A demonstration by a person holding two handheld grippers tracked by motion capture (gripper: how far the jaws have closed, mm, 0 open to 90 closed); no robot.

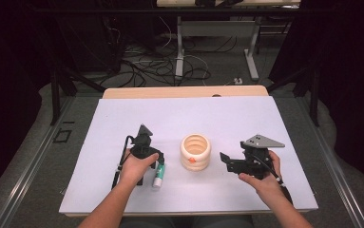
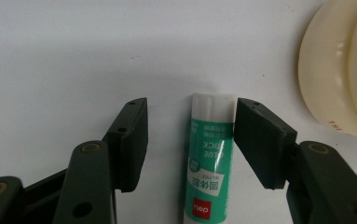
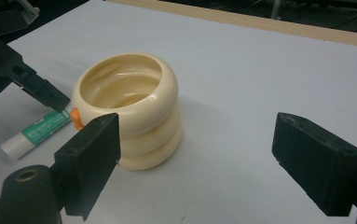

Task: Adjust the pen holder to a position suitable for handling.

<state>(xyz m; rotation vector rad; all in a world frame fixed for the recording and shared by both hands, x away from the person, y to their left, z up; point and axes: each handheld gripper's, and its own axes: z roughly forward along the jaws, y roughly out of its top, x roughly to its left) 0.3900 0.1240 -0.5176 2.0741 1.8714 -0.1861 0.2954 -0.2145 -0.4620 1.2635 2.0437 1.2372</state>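
A green and white glue stick (image 1: 159, 176) (image 2: 209, 163) lies flat on the white table sheet (image 1: 122, 118), white cap away from my left gripper. My left gripper (image 1: 152, 161) (image 2: 191, 106) points down over it with a jaw on each side. One pad sits right against the stick's side and the other stands a gap away, so the stick is not clamped. A cream ribbed cup (image 1: 195, 152) (image 3: 129, 102) with an orange tab stands upright beside the stick (image 3: 34, 133). My right gripper (image 1: 227, 160) (image 3: 197, 135) rests open to the right of the cup, with nothing between its fingers.
The cup's rounded wall (image 2: 339, 70) is close on one side of the left gripper. A wooden strip (image 1: 184, 91) edges the far side of the sheet. Beyond it are table legs and cables on the floor.
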